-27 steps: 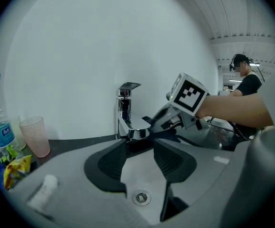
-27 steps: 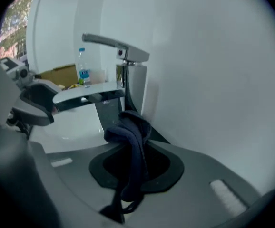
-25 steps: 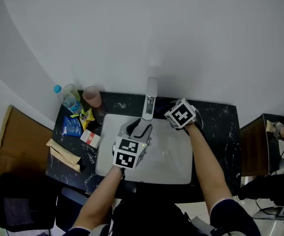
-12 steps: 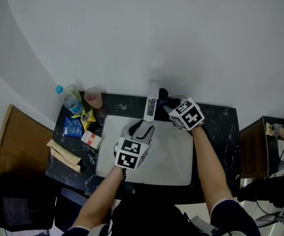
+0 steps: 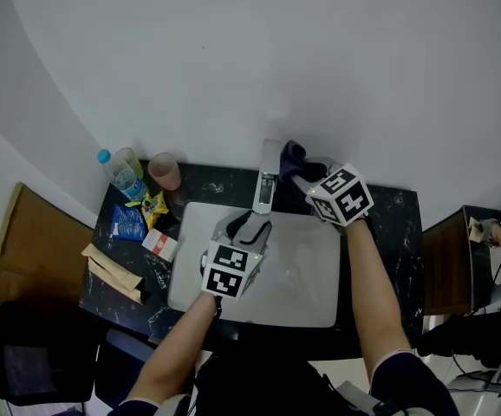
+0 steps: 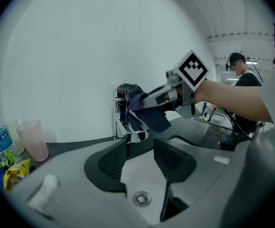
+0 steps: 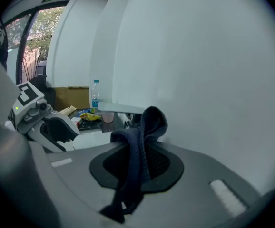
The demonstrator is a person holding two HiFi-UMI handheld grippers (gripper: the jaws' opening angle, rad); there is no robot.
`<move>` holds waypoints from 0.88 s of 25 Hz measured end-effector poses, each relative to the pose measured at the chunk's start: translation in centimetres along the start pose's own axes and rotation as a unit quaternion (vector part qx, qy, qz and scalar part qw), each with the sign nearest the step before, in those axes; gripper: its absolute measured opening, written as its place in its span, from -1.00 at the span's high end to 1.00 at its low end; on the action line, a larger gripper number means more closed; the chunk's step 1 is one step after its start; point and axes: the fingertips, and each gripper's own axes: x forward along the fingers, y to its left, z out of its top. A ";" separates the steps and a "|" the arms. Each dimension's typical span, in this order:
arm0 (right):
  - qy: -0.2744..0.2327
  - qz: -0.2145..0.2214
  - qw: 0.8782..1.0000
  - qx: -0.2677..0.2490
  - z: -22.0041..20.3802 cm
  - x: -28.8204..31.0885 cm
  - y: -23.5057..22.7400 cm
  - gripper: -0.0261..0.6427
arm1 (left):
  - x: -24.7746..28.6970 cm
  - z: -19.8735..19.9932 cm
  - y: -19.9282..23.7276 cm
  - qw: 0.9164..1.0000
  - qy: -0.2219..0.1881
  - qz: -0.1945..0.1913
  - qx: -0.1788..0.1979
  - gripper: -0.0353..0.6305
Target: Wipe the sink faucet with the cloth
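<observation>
The left gripper (image 5: 249,225) pointed forward and slightly down, its jaws wide apart with nothing between them. The right gripper (image 5: 302,173), at the end of the outstretched right forearm (image 5: 367,276), sat higher and further forward, jaws clamped on the cloth (image 7: 138,141).

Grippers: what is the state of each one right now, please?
Left gripper: open, holding nothing.
Right gripper: closed on the dark blue cloth.
</observation>
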 end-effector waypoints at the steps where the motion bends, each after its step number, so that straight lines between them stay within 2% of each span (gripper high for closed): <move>1: 0.012 0.004 1.000 0.004 -0.9 0.6 0.1 0.75 | 0.0 0.0 0.0 1.000 0.000 0.000 0.000 0.34; 8: 0.105 0.025 0.994 0.010 -6.7 4.7 1.1 0.75 | -0.2 -0.2 -0.2 1.000 0.001 0.000 -0.001 0.34; 14: 0.148 0.035 0.988 -0.007 -8.1 5.5 1.5 0.75 | -0.3 -0.5 -0.5 1.000 0.004 -0.001 0.001 0.34; 17: 0.142 0.038 0.989 -0.020 -7.5 4.9 1.7 0.75 | -0.3 -0.4 -0.5 1.000 0.003 -0.002 0.003 0.34; 22: 0.081 0.026 0.996 -0.018 -4.2 2.6 1.6 0.75 | -0.4 -0.3 -0.5 1.000 0.002 -0.004 0.002 0.34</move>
